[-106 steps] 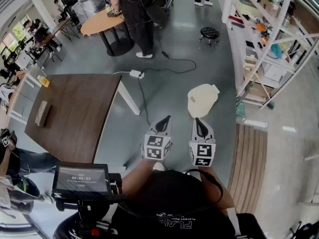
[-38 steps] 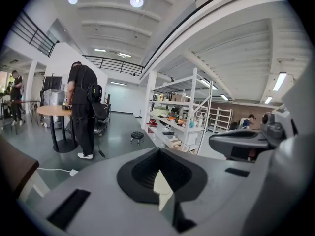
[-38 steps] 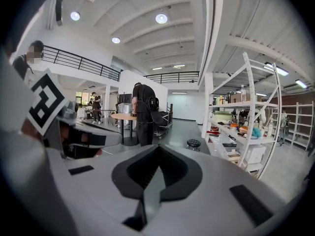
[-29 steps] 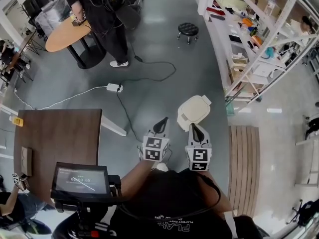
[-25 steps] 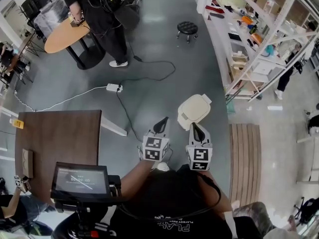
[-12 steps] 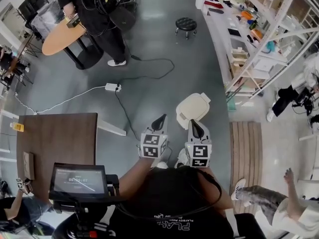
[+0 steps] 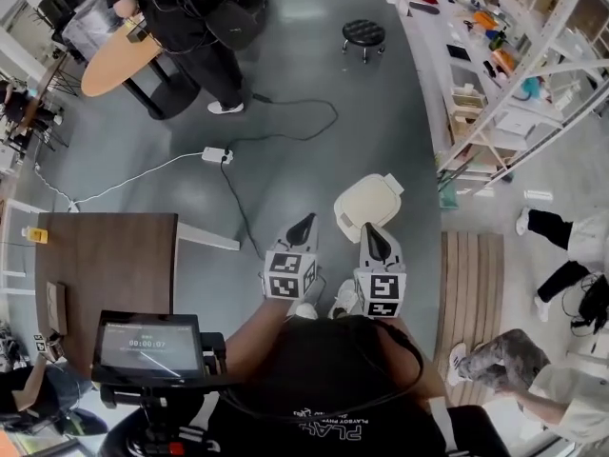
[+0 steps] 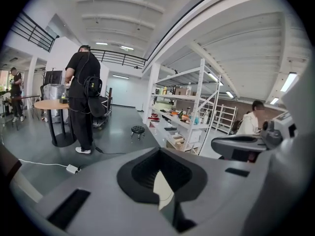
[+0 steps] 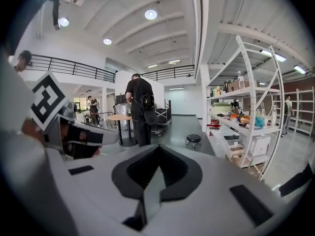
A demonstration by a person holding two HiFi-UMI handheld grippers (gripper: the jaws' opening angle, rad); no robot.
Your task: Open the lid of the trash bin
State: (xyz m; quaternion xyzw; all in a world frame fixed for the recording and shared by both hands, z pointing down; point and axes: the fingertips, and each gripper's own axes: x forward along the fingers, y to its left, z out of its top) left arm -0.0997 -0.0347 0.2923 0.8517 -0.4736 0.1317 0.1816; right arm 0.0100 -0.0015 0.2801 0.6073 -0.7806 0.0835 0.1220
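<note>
- Cream trash bin [image 7: 365, 209] on the grey floor [image 7: 314, 93], with the lid [image 7: 377, 194] lying flat on top, closed as far as visible from above.
- Left gripper [image 7: 304, 222] held in front of the body, pointing forward, just to the left of the bin and apart from it.
- In the left gripper view, black jaw tips pressed together at one point, only a thin slit behind them, nothing gripped.
- Right gripper [image 7: 369, 231] beside the left one, its tip overlapping the near edge of the bin in the head view; contact with the bin not possible to judge.
- In the right gripper view, same picture: jaws closed tip to tip, holding nothing.
- Dark brown wooden table [image 7: 105, 255] to the left, well apart from the bin.
- White power strip [image 7: 216, 154] on the floor between table and bin, with a black cable [image 7: 285, 127] running from it.
- Small black stool [image 7: 363, 34] further ahead, near the white shelving rack [image 7: 504, 60] on the right.
- Person in black [image 7: 186, 12] standing at a round table [image 7: 119, 60], far left.
- Slatted wooden platform [image 7: 466, 284] to the right of the bin.
</note>
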